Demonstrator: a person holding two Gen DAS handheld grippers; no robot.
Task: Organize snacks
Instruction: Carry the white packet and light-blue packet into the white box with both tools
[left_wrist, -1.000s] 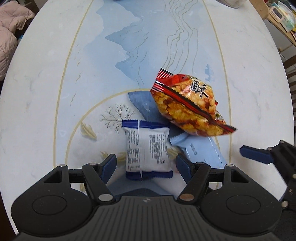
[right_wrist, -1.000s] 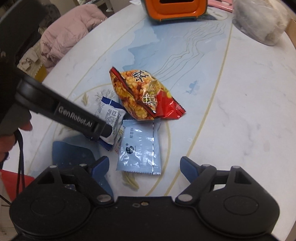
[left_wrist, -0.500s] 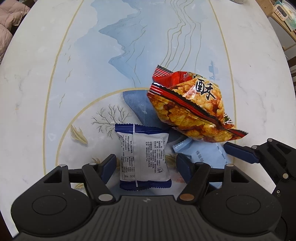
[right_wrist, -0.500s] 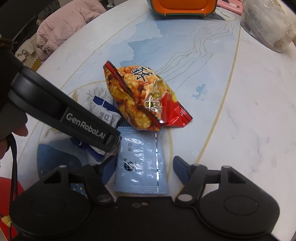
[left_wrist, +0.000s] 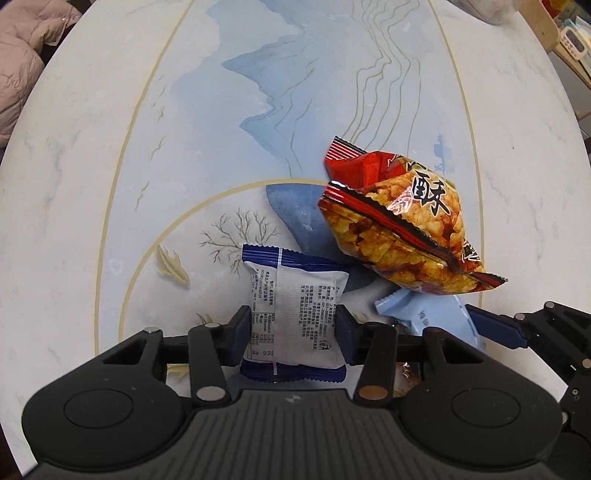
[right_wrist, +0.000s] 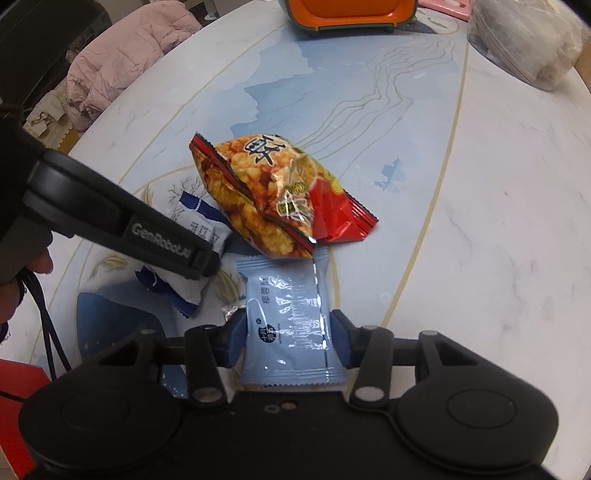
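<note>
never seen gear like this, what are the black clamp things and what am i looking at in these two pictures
There is no robot here: a person holds a hand-operated two-finger gripper in each hand, and each gripper carries a wide-angle camera looking forward along its fingers. So each picture is one gripper's own view; the black shape at the bottom is that gripper's body.

In the left view, the left gripper is closing on a white snack packet with dark blue ends, its blue pads against the packet's sides. In the right view, the right gripper is closing on a pale blue foil packet.

Both packets lie on a round white table painted with blue mountains. A crinkly red and orange snack bag lies just beyond them.
</note>
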